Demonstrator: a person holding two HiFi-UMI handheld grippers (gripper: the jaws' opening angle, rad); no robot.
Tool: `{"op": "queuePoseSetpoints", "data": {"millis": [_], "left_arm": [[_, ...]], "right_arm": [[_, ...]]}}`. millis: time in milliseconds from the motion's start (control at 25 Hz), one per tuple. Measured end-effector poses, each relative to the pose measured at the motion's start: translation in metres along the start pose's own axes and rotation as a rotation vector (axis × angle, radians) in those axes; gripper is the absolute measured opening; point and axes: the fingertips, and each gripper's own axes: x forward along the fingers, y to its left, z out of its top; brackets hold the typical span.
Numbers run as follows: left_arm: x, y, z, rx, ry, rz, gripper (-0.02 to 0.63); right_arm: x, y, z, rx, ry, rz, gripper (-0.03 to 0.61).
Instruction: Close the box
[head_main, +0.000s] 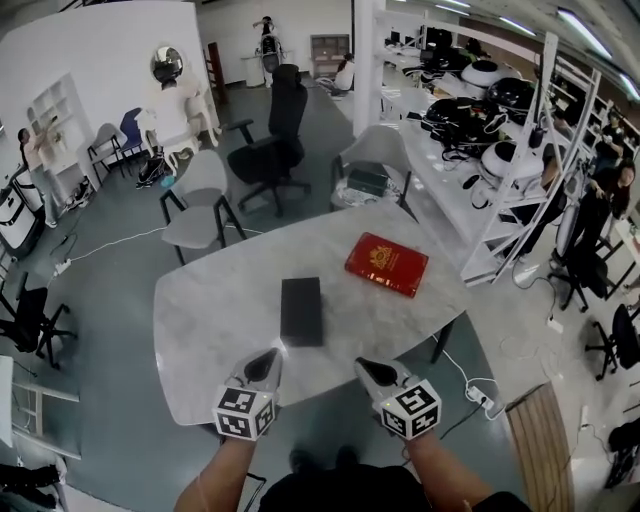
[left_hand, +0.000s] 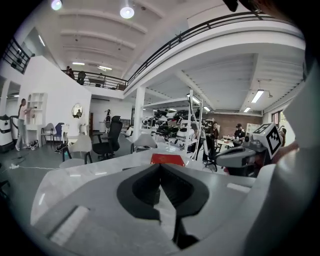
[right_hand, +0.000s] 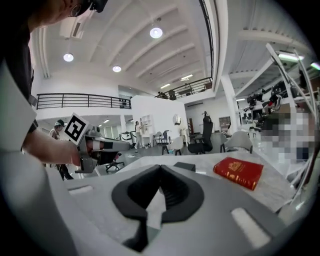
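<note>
- The table (head_main: 205, 330) is of pale marble, and two flat things lie on it, well apart from each other.
- The black box (head_main: 301, 311) lies on the near half of the table, with its lid down.
- The red box (head_main: 386, 264) lies further back and to the right, turned at an angle, with gold print on top. It looks closed too, though from here it could as well be a book.
- The left gripper (head_main: 266, 362) is at the near edge of the table, just before the black box and not touching it. Its jaws meet at the tips and nothing is between them.
- The right gripper (head_main: 374, 370) is beside it at the same edge, to the right of the black box and apart from it. Its jaws are also pressed together and hold nothing.
- Both grippers point toward the far side of the table and a little down.
- A grey chair (head_main: 200, 205) stands behind the table, and a black chair (head_main: 272, 140) stands beyond that.
</note>
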Motion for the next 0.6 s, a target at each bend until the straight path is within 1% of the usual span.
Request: {"op": "queuePoseSetpoints", "data": {"millis": [80, 160, 280, 360, 480, 600], "left_arm": [[0.003, 0.011, 0.02, 0.022, -0.026, -0.022, 0.009], [0.002, 0.023, 0.04, 0.045, -0.051, -0.022, 0.009], [-0.008, 0.042, 0.062, 0.068, -0.087, 0.015, 0.009], [-0.018, 0.057, 0.076, 0.062, -0.126, 0.054, 0.009], [-0.036, 0.074, 0.086, 0.042, -0.185, 0.111, 0.009], [-0.048, 0.078, 0.081, 0.047, -0.193, 0.143, 0.009]], "right_arm": [[0.011, -0.001, 0.031, -0.042, -0.036, 0.005, 0.003], [0.021, 0.0, 0.061, -0.077, -0.078, 0.001, 0.003], [0.027, 0.001, 0.098, -0.093, -0.158, -0.016, 0.003], [0.03, 0.002, 0.119, -0.101, -0.2, -0.029, 0.003], [0.028, 0.005, 0.13, -0.123, -0.22, -0.053, 0.003], [0.02, 0.004, 0.126, -0.128, -0.218, -0.079, 0.003]]}}
